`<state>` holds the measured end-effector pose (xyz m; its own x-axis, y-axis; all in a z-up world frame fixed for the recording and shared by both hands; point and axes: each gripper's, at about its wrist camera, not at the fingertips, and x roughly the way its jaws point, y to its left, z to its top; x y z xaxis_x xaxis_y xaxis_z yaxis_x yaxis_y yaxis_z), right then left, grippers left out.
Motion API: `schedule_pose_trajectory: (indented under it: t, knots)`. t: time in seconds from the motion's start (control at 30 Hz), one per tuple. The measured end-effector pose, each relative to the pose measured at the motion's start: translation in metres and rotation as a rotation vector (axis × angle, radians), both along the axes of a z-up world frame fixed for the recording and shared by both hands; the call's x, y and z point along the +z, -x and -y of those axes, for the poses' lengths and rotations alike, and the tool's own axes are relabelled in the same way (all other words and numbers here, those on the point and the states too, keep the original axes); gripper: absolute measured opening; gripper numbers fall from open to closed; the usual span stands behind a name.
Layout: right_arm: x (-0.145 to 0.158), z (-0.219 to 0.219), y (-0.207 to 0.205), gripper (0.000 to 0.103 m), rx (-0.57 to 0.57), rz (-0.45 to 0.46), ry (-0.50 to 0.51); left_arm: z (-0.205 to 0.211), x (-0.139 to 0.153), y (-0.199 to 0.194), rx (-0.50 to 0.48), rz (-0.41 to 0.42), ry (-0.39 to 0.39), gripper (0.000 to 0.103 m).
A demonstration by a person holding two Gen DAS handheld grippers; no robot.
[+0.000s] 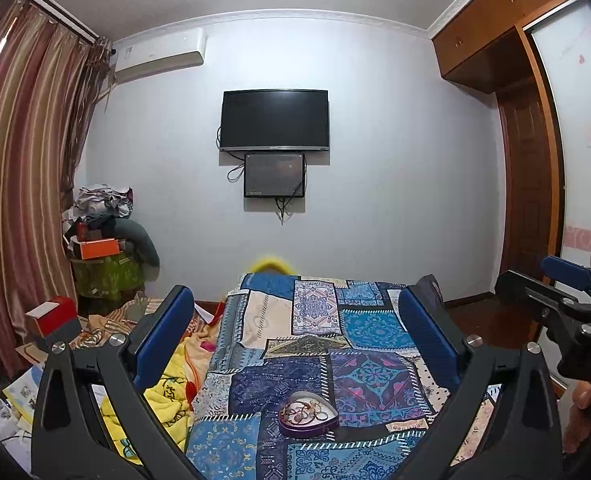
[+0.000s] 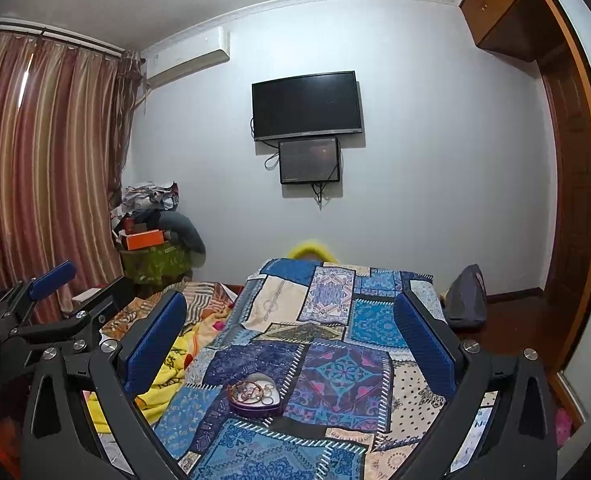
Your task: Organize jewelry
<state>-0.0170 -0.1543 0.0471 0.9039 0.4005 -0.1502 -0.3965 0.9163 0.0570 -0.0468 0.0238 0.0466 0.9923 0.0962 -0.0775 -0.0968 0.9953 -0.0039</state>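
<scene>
Resting on the patchwork quilt (image 1: 295, 344) is a heart-shaped dish (image 1: 308, 419), purple-walled with a pale inside, and in it lies the jewelry (image 1: 305, 410): a loose heap of thin chains and small rings, mixed and overlapping so that single pieces are hard to tell apart. In the left wrist view the dish sits at about 6 o'clock, low between the fingers; in the right wrist view it lies nearer 7 o'clock, just inside the left finger. The left gripper (image 1: 295, 332) hangs above the bed with its blue pads spread wide and nothing between them, and the right gripper (image 2: 291, 332) is likewise spread and empty. Whether the pieces in the dish are gathered there after sorting or are waiting to be sorted, the pictures do not settle. As for handling, I judge the chains to be very light, limp and slippery, apt to snag on each other and drag neighbours along; a pinch on a single strand near the top of the heap would suit better than a scoop. The rings look stiff and small, likely to roll or slide off flat pads, so a grip across the band seems safest. The dish looks rigid and light, and could shift on the soft quilt if nudged.
</scene>
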Motion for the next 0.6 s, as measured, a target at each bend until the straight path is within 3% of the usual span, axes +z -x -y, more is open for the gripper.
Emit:
schedule_pose_trajectory:
  t: [0.6]
  knots:
    - [0.0010, 0.0018, -0.0009, 0.103, -0.003, -0.010, 0.001, -0.0031, -0.0014, -0.0056, 0.005, -0.014, 0.013, 0.103]
